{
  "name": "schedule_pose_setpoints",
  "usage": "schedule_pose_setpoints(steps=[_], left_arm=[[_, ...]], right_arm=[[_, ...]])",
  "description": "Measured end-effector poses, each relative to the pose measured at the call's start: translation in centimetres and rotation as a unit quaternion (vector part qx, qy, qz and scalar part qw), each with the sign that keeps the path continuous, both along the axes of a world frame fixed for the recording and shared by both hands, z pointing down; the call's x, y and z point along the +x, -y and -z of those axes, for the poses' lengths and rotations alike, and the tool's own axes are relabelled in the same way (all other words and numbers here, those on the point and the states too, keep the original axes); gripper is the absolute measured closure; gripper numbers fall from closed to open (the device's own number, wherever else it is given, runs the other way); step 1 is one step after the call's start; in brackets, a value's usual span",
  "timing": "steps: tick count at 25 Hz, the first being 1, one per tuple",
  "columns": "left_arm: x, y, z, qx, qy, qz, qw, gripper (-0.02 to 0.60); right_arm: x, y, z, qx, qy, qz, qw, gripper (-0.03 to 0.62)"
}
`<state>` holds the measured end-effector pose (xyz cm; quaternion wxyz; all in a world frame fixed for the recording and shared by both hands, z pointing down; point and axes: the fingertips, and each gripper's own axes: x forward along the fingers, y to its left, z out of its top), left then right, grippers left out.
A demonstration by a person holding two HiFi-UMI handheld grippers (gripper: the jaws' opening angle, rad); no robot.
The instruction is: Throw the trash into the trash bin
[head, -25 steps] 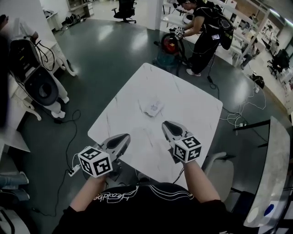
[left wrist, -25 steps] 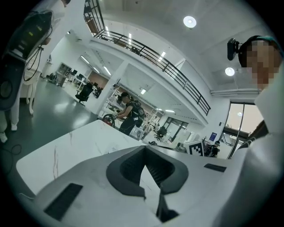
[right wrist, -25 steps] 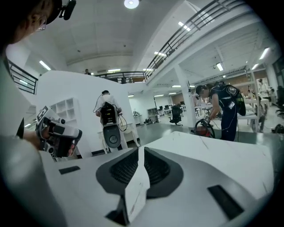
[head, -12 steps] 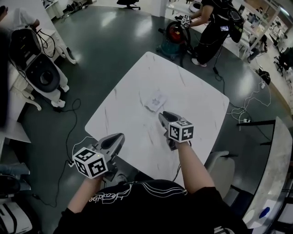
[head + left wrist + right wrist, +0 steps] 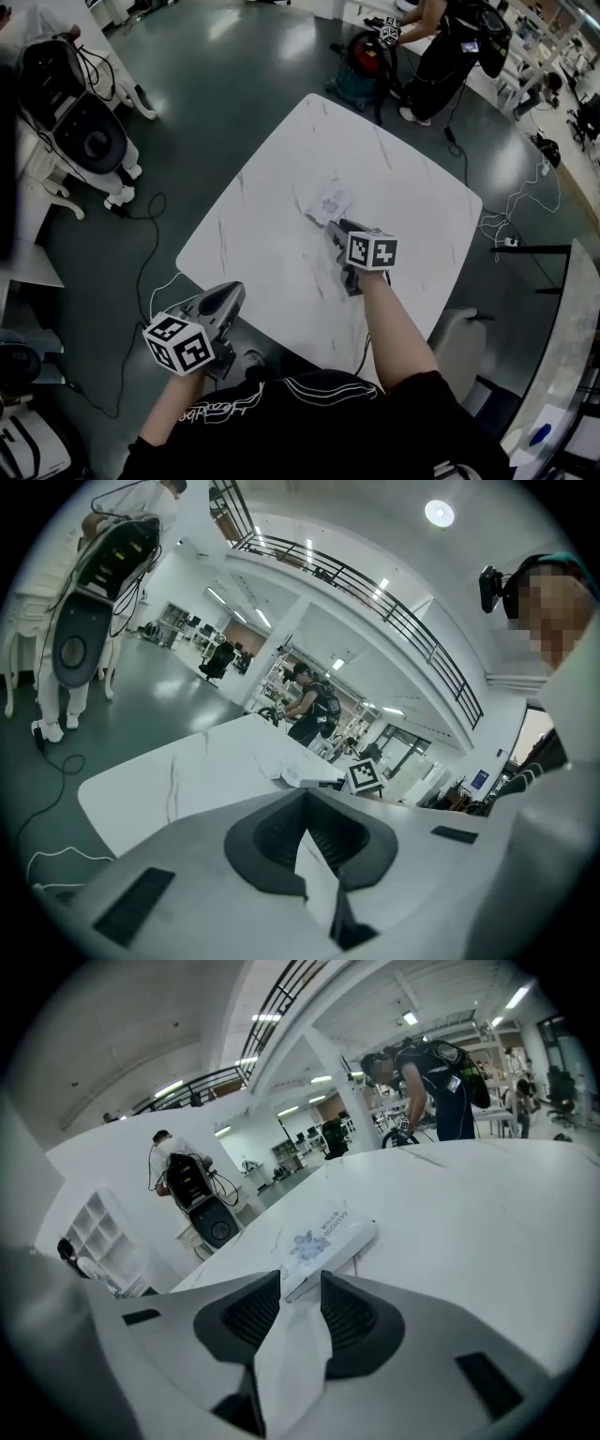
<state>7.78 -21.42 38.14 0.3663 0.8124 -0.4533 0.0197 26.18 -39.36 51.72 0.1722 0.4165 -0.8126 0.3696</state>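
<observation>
White marble table (image 5: 412, 197) carries the trash, a flat blue-printed packet (image 5: 328, 203). My right gripper (image 5: 339, 228) has just been opening its jaws. Only its own view shows the packet's near end in the gap between them. The head view places my left gripper (image 5: 232, 292), jaws together, off the table's near edge.
</observation>
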Motion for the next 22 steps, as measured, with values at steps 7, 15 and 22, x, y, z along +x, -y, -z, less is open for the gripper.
schedule_pose_setpoints(steps=[7, 15, 22], left_arm=[[-1.5, -0.1, 0.0, 0.002, 0.004, 0.003, 1.0000, 0.577], [-3.2, -1.0, 0.0, 0.003, 0.004, 0.021, 0.9998, 0.577], [-4.5, -1.8, 0.7, 0.012, 0.004, 0.026, 0.9996, 0.577]], right_arm=[[-0.2, 0.9, -1.4, -0.068, 0.039, -0.054, 0.995, 0.457], [-0.5, 0.9, -2.1, -0.098, 0.036, -0.074, 0.992, 0.515], [-0.6, 0.2, -0.3, -0.066, 0.021, -0.085, 0.994, 0.543]])
